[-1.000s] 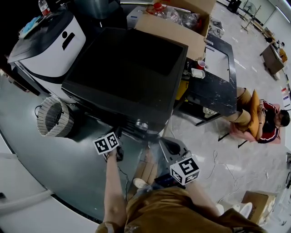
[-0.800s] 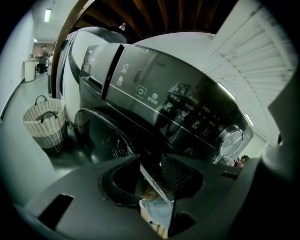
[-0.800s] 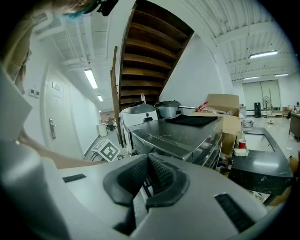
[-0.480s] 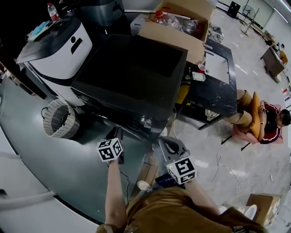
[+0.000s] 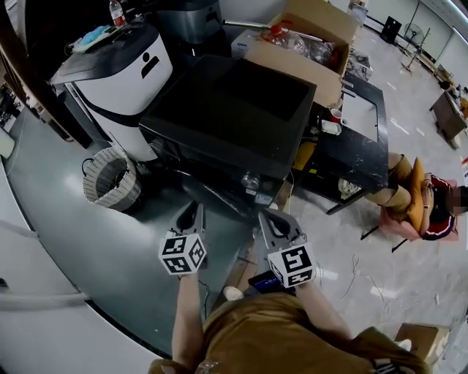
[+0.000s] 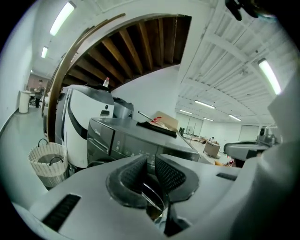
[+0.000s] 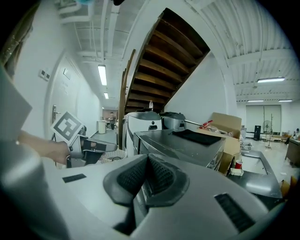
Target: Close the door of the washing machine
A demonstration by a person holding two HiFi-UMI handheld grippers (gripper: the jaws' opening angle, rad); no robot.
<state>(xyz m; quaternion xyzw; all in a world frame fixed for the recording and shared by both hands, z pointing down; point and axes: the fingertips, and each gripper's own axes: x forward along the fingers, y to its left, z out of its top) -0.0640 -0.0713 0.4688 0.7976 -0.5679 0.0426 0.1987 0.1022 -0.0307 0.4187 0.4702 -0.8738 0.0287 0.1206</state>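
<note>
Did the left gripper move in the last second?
Yes: the left gripper has drawn back from the washing machine, toward the person; its jaws have just been closing, empty.

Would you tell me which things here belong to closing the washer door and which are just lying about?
Job: washing machine.
Lying about: basket, cardboard box, red cup, white appliance, bottle, black table.

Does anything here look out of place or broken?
Nothing looks spilled or broken. Only the open cardboard box behind the washing machine looks untidy, stuffed with crumpled plastic.
</note>
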